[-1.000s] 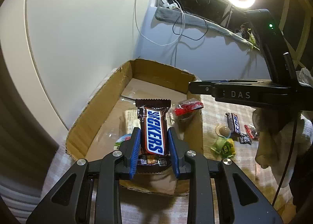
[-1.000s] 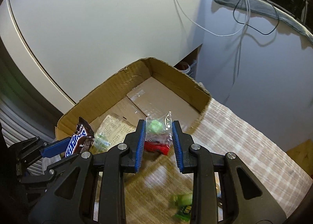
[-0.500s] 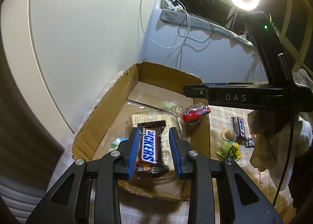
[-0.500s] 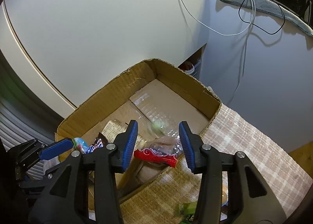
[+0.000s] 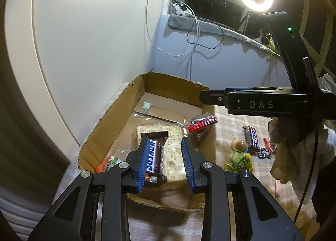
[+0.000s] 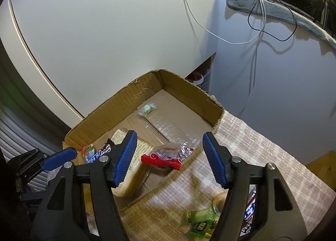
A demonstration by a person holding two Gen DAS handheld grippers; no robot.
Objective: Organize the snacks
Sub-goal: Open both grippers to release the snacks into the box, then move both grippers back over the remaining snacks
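Right tongs [image 6: 168, 156] opened, red-topped packet [image 6: 166, 158] dropped.

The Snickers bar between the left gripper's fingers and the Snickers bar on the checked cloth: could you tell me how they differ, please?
Place: the first Snickers bar is over the cardboard box; the second Snickers bar lies outside it on the checked cloth.
Pose: the first is tipped on edge against one finger of the left gripper; the second lies flat, label up.
Both have the same brown wrapper and blue lettering.
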